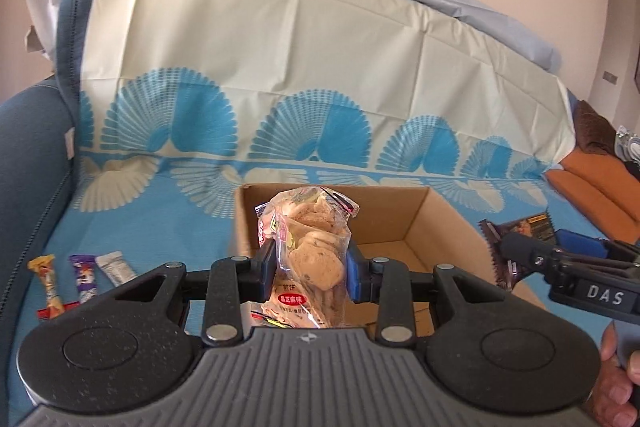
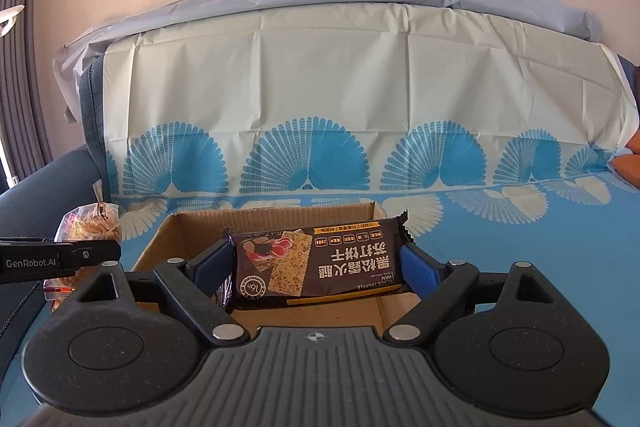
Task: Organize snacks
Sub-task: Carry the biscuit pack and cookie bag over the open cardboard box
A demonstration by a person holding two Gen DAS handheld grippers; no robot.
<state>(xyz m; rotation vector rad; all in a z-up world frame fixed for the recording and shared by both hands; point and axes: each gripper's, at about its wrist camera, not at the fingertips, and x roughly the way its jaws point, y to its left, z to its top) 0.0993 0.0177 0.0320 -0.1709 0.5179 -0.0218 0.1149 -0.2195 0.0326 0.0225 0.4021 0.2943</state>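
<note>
My left gripper (image 1: pixel 312 269) is shut on a clear bag of round crackers (image 1: pixel 314 251) and holds it upright over the near edge of an open cardboard box (image 1: pixel 420 223). My right gripper (image 2: pixel 316 263) is shut on a dark cracker packet (image 2: pixel 316 265), held flat over the same box (image 2: pixel 160 239). The dark packet (image 1: pixel 516 227) and right gripper also show at the right of the left wrist view. The cracker bag (image 2: pixel 90 227) and the left gripper's finger show at the left of the right wrist view.
Three small wrapped snacks lie on the blue-patterned cloth (image 1: pixel 160 235) left of the box: a yellow one (image 1: pixel 48 279), a purple one (image 1: pixel 85 273) and a silver one (image 1: pixel 116 267). A dark blue sofa arm (image 1: pixel 24 155) rises at left. Orange cushions (image 1: pixel 592 183) lie at right.
</note>
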